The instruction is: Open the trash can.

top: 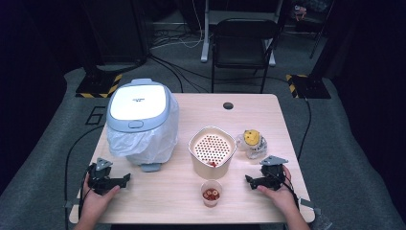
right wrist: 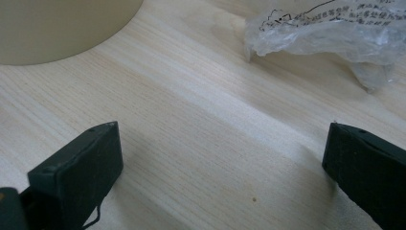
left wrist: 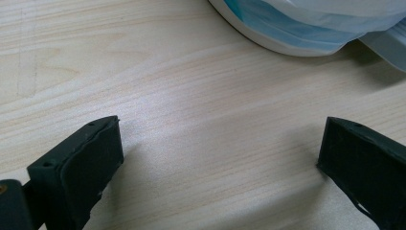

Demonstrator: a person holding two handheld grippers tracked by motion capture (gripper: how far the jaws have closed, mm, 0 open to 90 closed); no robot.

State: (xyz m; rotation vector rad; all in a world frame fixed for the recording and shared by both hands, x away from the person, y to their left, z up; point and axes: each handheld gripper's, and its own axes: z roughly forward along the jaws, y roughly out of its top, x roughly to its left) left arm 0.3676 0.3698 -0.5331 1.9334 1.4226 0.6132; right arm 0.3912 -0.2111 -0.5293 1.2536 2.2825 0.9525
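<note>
With both the left gripper (top: 125,179) and right gripper (top: 249,180) released, we judge the small cup (top: 211,192) (near table's front edge) light and soft, best held at its sides

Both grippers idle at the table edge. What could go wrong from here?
1. The small cup of red pieces sits alone near the front edge, between the left gripper and right gripper; a sweep inward could tip it.
2. The crumpled plastic bag ahead of the right gripper may snag its open jaws.
</note>
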